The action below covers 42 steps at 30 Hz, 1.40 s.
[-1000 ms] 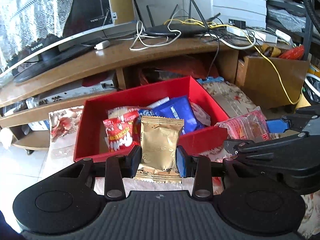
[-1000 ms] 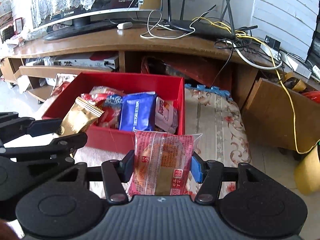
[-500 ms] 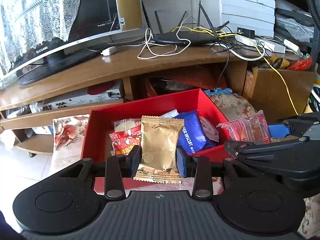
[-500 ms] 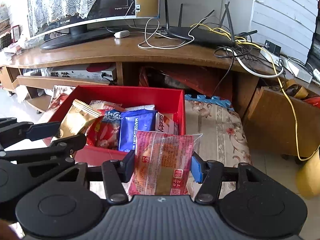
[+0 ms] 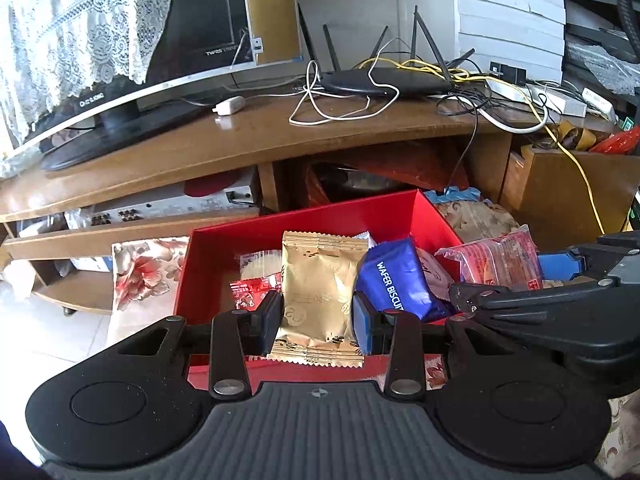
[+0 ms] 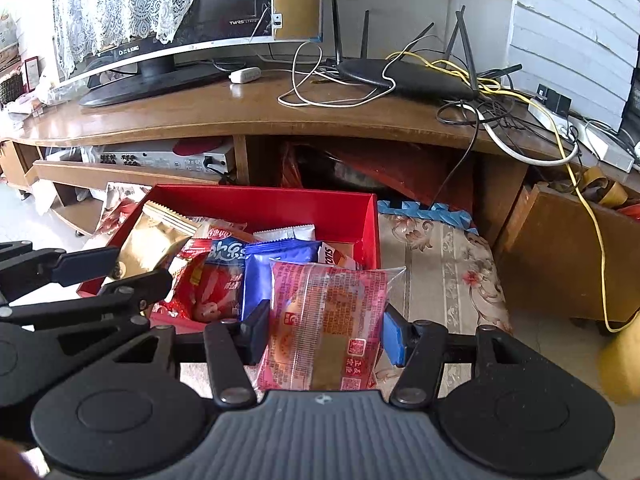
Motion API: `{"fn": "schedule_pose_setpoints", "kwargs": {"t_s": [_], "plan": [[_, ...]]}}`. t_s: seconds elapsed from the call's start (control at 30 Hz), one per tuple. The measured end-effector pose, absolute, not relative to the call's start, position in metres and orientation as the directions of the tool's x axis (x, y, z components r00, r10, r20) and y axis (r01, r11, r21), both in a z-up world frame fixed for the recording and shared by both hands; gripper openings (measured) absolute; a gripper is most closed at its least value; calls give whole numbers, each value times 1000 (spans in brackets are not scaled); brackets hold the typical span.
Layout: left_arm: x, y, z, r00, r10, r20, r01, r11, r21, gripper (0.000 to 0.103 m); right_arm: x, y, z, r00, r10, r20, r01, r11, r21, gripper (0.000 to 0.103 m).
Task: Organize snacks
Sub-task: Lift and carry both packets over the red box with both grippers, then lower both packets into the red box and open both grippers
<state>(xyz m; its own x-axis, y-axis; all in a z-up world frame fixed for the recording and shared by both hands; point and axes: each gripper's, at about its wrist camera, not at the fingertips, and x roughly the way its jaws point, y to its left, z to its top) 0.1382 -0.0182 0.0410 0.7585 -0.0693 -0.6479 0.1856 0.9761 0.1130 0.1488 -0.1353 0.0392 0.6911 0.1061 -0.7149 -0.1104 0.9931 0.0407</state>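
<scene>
Left hand-held gripper [image 5: 318,320] clamped on gold snack packet [image 5: 318,296], held upright over near edge of red box [image 5: 312,216]. Right hand-held gripper [image 6: 322,334] clamped on pink cake packet [image 6: 324,320], just right of box's near corner. Blue wafer pack [image 5: 400,280] and red snack bag [image 6: 212,288] lie inside box.

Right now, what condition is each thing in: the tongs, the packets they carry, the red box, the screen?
Left tongs: shut on the gold foil packet.
Gold foil packet: sealed, upright, held above the box.
Right tongs: shut on the pink clear-wrapped cake.
Pink clear-wrapped cake: sealed, held near the box's right corner.
Red cardboard box: open, partly filled.
Blue wafer packet: sealed, lying inside.
Monitor: dark.
</scene>
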Motion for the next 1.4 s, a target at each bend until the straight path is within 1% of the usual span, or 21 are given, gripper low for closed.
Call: {"fn": "schedule_pose_setpoints", "kwargs": {"t_s": [0.27, 0.93, 1.4], "plan": [[144, -17, 42, 761, -58, -646, 175, 977, 119, 44, 157, -133, 39, 690, 108, -716, -112, 993, 41, 54], [193, -11, 29, 748, -22, -663, 128, 985, 112, 44, 213, -128, 21, 660, 131, -739, -109, 991, 78, 54], [212, -7, 16, 710, -19, -704, 113, 990, 88, 44, 233, -127, 5, 615, 156, -773, -107, 988, 114, 54]]}}
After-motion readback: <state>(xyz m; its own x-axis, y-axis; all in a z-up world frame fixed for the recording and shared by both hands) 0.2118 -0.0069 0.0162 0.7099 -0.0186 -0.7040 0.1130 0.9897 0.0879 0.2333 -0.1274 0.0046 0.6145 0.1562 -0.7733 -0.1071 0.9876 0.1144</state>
